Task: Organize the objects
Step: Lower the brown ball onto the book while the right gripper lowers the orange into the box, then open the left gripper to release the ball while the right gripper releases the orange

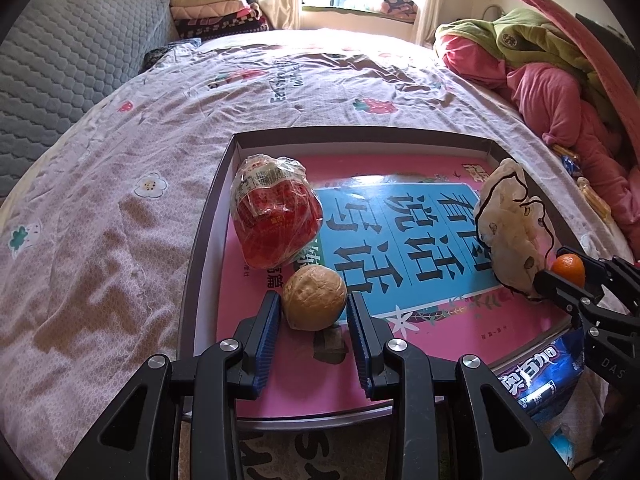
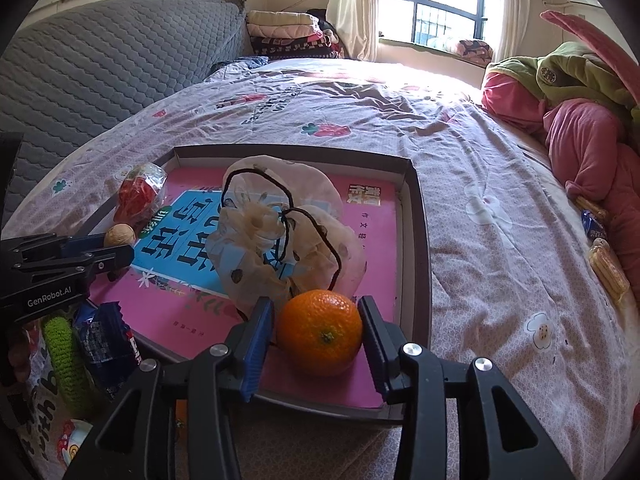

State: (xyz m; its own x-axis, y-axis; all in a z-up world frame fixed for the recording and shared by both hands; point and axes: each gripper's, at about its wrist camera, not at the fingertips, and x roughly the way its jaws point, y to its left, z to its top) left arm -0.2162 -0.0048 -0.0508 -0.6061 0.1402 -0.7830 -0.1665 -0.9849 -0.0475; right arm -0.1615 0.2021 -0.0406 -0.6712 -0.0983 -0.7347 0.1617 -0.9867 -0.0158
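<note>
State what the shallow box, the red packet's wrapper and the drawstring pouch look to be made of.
Shallow box: likely cardboard, matte grey-brown, with thin folded walls.
Red packet: clear plastic film, glossy, crinkled, with bright glints.
Drawstring pouch: sheer cream fabric, perhaps organza; the print beneath shows through it, and a dark cord gathers it.

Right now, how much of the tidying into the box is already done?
Done: the red packet and the drawstring pouch lie in the box. In hand: the walnut sits between the left gripper fingers, the orange between the right gripper fingers, both resting inside. Left: the blue wrapper and corn snacks outside.
</note>
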